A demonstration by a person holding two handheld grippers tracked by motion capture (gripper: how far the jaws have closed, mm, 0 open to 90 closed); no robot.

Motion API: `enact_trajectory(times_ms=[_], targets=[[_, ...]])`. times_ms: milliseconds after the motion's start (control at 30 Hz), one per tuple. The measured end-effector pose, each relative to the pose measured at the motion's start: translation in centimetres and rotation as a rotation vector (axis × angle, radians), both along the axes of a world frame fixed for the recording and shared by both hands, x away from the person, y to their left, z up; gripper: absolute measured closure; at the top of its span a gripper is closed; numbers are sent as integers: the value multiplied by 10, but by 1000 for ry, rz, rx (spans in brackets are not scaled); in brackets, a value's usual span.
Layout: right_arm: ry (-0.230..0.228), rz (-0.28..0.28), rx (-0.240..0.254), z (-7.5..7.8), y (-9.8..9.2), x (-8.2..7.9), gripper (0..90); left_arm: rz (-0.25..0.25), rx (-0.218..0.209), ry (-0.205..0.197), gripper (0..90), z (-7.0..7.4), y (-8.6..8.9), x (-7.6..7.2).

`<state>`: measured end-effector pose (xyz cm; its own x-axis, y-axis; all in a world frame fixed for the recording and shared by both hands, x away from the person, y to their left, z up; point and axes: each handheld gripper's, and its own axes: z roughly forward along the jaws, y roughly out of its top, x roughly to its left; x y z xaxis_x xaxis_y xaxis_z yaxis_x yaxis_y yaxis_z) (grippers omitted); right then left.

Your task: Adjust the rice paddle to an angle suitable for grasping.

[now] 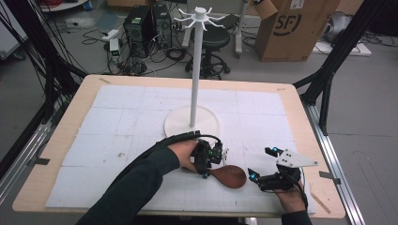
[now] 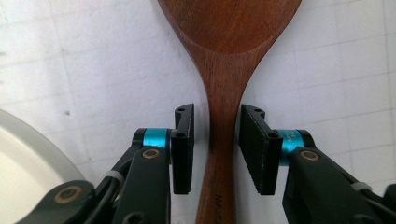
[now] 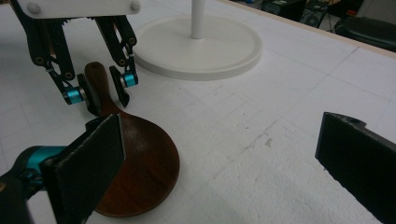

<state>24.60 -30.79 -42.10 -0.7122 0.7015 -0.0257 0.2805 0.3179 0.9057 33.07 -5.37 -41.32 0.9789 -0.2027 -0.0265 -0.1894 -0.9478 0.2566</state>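
High view: the left tool [image 1: 210,158] straddles the handle of the wooden rice paddle [image 1: 228,176], which lies flat near the bench's [image 1: 70,117] front edge, its jaws narrow but not yet touching the wood. To its right, the right tool [image 1: 262,165] waits wide open and empty. Nothing looks lifted yet; the white hook stand [image 1: 193,70] beyond stays bare, perhaps the destination.

Left gripper [image 2: 215,149]: black linkage arms, brass-coloured pivot pins, cyan anodised collars behind ribbed black pads [image 2: 254,154]; small screw holes at the pad tops. Thick black cable bundle [image 1: 176,138] trails off it. Right gripper [image 1: 263,165]: same black frame, cyan accents, grey three-cornered plate [image 1: 293,159] on top. Long dark sleeve [image 1: 133,187] on the left forearm.
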Motion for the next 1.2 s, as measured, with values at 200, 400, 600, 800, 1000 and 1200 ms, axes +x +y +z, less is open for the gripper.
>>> enact_trajectory(times_ms=[200,400,600,800,1000,1200], targets=[[-3,-1,-3,0,-1,0,6,11,17,19,634,3,3,-1],[-2,-1,-1,0,0,0,6,55,-22,65,498,11,11,0],[-3,-3,-2,0,0,-1,6,105,-31,66,395,15,20,0],[-4,2,-5,-1,0,0,6,139,-50,73,234,19,33,-3],[-2,3,-3,0,0,0,6,182,-63,61,118,23,44,-6],[-1,11,-1,0,1,0,6,220,-86,45,16,24,60,-9]])
